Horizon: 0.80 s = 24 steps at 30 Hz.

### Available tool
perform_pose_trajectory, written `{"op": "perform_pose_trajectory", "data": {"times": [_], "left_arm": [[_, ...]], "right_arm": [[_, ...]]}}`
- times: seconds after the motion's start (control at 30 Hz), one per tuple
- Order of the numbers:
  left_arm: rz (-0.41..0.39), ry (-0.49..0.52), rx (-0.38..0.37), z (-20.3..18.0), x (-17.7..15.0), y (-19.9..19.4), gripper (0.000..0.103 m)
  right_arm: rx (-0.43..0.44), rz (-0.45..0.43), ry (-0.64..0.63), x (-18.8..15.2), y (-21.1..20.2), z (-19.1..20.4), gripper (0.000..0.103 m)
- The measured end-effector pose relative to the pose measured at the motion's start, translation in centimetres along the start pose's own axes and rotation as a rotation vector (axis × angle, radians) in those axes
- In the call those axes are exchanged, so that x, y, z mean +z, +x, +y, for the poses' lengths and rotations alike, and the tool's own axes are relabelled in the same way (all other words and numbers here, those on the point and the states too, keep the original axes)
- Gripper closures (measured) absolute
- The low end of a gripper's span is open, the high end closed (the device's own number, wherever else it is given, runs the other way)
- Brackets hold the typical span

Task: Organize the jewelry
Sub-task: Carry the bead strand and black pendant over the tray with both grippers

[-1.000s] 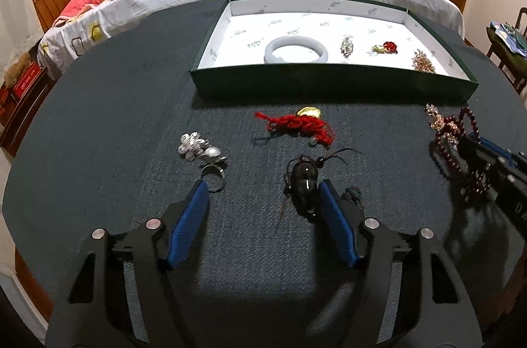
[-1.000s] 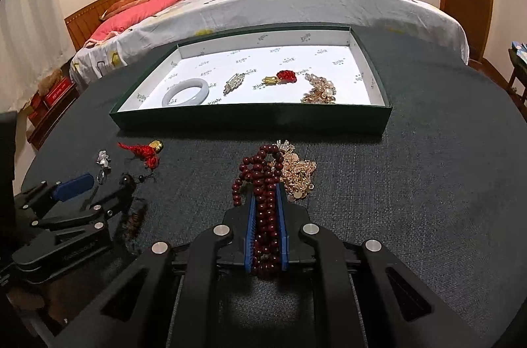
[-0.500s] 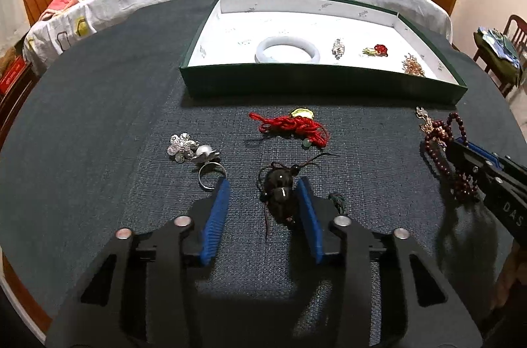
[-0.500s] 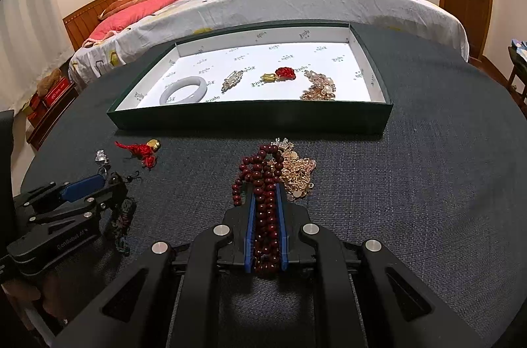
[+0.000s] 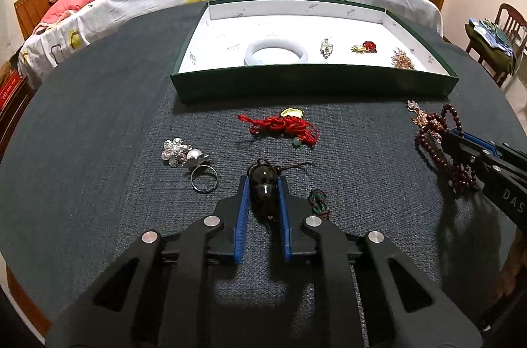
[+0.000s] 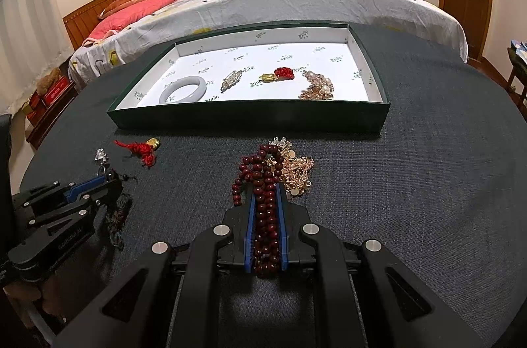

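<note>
Dark woven surface [image 5: 98,104] has the green tray [image 6: 250,119] at the back, so both lifts should go straight up before heading there, otherwise cords will probably snag. Right gripper [image 6: 266,190] has its fingers clamped together on the red bead strand [image 6: 263,209], touching the gold chain [image 6: 296,173]. Left gripper [image 5: 263,183] fingers are nearly together, pinching the dark pendant [image 5: 262,190], its cord knot [image 5: 318,201] trailing beside.

Warm indoor light from overhead, both views sharp; fisheye bending curves the tabletop [image 5: 82,124] edges, corners vignette black, and a soft shadow pools beneath each hand-held gripper.
</note>
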<state>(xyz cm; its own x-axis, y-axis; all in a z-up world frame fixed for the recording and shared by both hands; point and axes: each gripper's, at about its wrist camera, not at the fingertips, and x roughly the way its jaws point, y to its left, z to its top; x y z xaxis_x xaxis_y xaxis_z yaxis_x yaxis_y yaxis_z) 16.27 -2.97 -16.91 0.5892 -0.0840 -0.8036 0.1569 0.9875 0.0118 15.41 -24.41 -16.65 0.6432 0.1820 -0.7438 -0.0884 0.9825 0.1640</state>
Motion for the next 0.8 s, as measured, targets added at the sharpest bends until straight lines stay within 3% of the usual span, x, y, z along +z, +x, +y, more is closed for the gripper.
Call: {"op": "perform_pose_trajectory", "data": {"times": [0.47, 0.8], "left_arm": [[-0.048, -0.002, -0.006, 0.4, 0.6, -1.5, 0.087], [-0.138, 0.007, -0.015, 0.3, 2.4, -4.7, 0.086]], "right_arm": [[-0.021, -0.024, -0.016, -0.1, -1.6, 0.1, 0.091], [-0.026, -0.088, -0.023, 1.4, -4.2, 0.4, 0.091]]}}
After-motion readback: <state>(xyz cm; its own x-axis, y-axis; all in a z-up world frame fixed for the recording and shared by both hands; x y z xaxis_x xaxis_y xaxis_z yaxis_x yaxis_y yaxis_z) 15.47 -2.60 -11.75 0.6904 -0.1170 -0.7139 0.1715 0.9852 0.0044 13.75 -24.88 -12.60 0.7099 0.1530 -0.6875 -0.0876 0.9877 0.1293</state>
